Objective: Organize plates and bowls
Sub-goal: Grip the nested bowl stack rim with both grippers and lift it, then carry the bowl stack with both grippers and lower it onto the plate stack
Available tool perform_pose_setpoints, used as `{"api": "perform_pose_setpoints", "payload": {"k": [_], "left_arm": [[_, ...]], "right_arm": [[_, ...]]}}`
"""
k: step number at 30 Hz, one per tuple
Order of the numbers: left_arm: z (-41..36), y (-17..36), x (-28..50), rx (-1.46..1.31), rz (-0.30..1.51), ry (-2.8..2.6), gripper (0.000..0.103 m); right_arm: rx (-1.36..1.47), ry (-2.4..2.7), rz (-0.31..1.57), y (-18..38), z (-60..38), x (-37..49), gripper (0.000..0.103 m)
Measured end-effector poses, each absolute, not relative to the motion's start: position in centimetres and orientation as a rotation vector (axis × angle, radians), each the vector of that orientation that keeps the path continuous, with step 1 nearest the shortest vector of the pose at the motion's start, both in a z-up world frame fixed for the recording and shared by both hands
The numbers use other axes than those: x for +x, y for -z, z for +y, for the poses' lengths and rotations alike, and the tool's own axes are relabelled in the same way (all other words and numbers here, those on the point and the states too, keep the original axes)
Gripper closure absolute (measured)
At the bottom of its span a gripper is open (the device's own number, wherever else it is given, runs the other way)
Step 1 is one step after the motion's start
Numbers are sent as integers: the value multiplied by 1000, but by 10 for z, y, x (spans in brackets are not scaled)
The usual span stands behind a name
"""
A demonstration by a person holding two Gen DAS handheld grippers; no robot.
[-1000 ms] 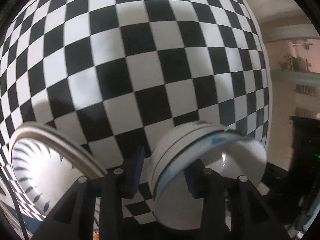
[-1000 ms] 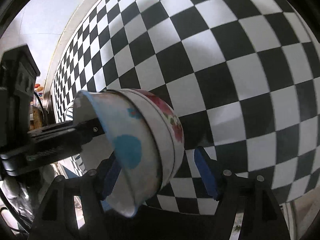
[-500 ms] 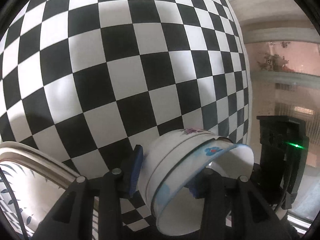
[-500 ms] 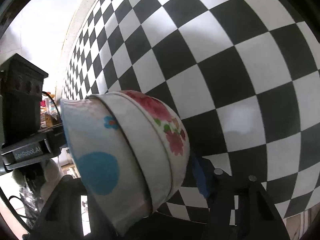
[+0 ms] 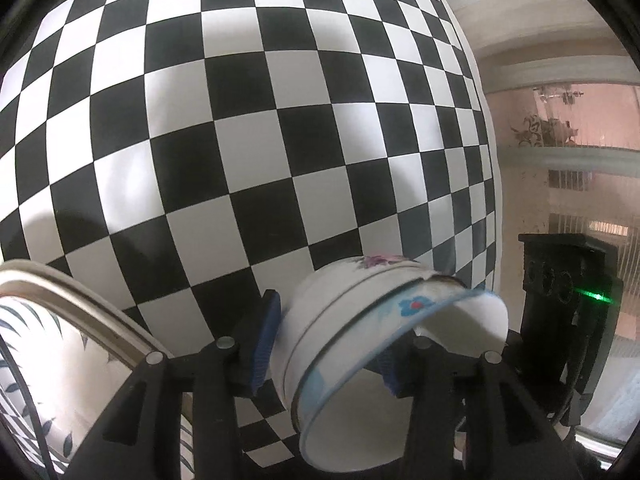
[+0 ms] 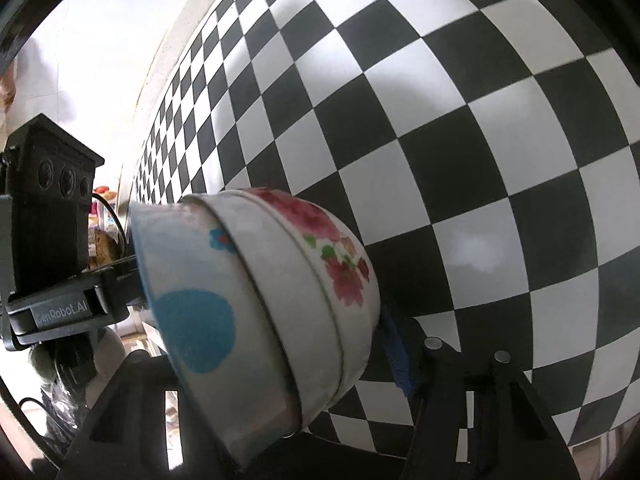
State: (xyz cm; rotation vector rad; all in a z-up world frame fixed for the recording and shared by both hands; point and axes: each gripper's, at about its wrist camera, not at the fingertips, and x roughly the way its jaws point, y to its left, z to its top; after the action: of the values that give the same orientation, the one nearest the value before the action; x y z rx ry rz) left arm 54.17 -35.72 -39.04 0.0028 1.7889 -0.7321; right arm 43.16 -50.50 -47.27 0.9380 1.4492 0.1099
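A nested stack of bowls (image 5: 360,344) is held tilted above the checkered table: a blue-patterned inner bowl (image 6: 192,312) inside white bowls with pink flowers (image 6: 336,264). My left gripper (image 5: 328,344) is shut across the stack's rim and wall, one blue pad (image 5: 266,336) outside it. My right gripper (image 6: 280,360) is shut on the same stack from the other side, with a blue pad (image 6: 396,360) against the flowered bowl. The left gripper body (image 6: 52,248) shows in the right wrist view, and the right gripper body (image 5: 568,304) shows in the left wrist view.
A black-and-white checkered cloth (image 5: 248,128) covers the table. A large plate with blue leaf pattern (image 5: 52,360) lies at the lower left of the left wrist view. A white wall (image 6: 100,32) is at the table's far side. A room with shelves (image 5: 560,160) lies beyond the table edge.
The bowl stack has tilted further on its side and lifted; more of its flowered outside faces the right wrist camera. The two grippers have come nearer each other.
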Motion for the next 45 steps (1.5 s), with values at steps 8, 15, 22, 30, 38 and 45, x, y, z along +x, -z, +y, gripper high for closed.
{"api": "perform_pose_setpoints", "payload": {"k": [8, 15, 22, 30, 38, 45], "left_arm": [[-351, 388, 538, 0, 1811, 694, 63], [-343, 378, 537, -1, 1798, 681, 63], [-327, 356, 540, 8, 1763, 664, 63], [-291, 332, 545, -17, 1722, 623, 63], [-236, 321, 547, -66, 1695, 561, 63], [-190, 323, 547, -97, 1684, 512, 63]], "right_arm": [[988, -116, 1480, 475, -507, 429, 45], [1005, -141, 1471, 466, -506, 432, 46], [996, -170, 1455, 449, -493, 443, 46], [955, -226, 1449, 426, -466, 460, 47], [903, -298, 1475, 416, -418, 478, 47], [867, -359, 1512, 417, -369, 489, 47]]}}
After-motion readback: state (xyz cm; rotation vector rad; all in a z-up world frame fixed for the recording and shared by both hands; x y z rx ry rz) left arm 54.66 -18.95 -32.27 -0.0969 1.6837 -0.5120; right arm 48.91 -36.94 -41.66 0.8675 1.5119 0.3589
